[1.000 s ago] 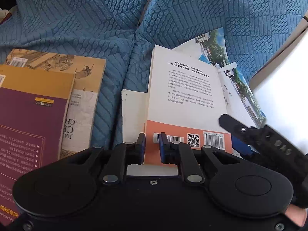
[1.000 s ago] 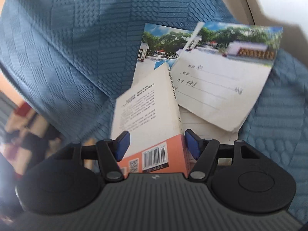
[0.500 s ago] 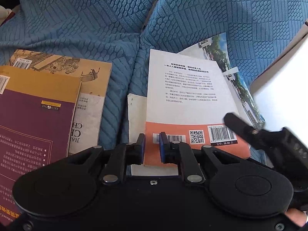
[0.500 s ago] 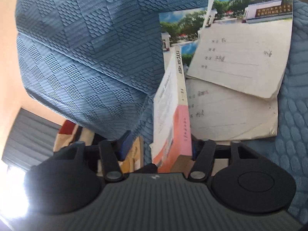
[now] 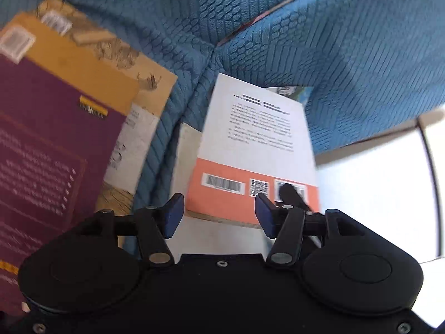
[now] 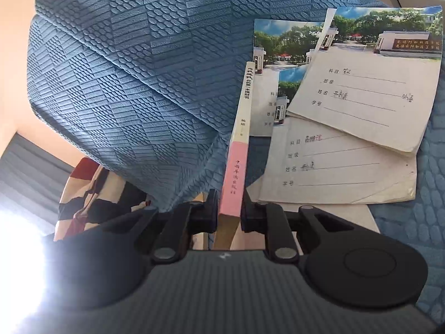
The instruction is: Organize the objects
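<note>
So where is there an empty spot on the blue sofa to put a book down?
Bare blue cover runs between the purple book's stack and the white-and-orange book. More lies behind both, toward the backrest. The right is crowded: overlapping notebooks.

Daylight fills both views. In the left wrist view the whole frame is smeared by motion blur, worst on the purple-and-ochre book cover point(image 5: 52, 144) at nine o'clock; a blown-out white surface point(image 5: 372, 183) glares at three o'clock. The right wrist view is sharp, with handwriting on the cream exercise books point(image 6: 358, 103) legible, but strong white flare burns at eight o'clock. Fisheye bending curves the blue textured fabric point(image 6: 133, 64) toward every edge.
</note>
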### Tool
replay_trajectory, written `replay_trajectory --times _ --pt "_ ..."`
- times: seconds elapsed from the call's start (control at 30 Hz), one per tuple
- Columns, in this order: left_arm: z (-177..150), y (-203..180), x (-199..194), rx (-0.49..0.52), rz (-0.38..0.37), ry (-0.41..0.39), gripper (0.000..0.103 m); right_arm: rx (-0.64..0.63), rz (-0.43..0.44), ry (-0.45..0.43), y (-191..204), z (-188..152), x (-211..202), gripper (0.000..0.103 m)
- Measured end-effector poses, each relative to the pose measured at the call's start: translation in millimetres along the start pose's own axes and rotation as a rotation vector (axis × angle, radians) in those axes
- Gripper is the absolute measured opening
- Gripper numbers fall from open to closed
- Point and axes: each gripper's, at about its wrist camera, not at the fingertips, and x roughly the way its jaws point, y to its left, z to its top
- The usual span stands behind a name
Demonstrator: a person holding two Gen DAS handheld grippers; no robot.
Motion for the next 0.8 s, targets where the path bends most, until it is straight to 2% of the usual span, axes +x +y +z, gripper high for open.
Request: replay_trajectory --times 0.1,0.23,0.37,0.57,0.8 --pt "1 7 -2 -0.089 -0.112 0.039 0.063 0.011 0.004 -0.013 7 1 -1 0.019" --pt "-4 9 0 -0.162 -0.216 0.08 0.075 0.0 -0.004 -0.02 15 0 -2 0.019" --pt "-14 12 15 -0.243 -0.304 0.139 0.079 0.008 -0.006 -0.022 18 0 -4 0.019" --pt "-18 25 29 -0.354 -0.335 0.138 0.079 0.005 -0.009 -0.035 22 1 -12 0.019" --pt "-13 33 40 -0.42 -0.341 0.116 0.079 0.036 0.007 -0.05 20 1 -23 0.018"
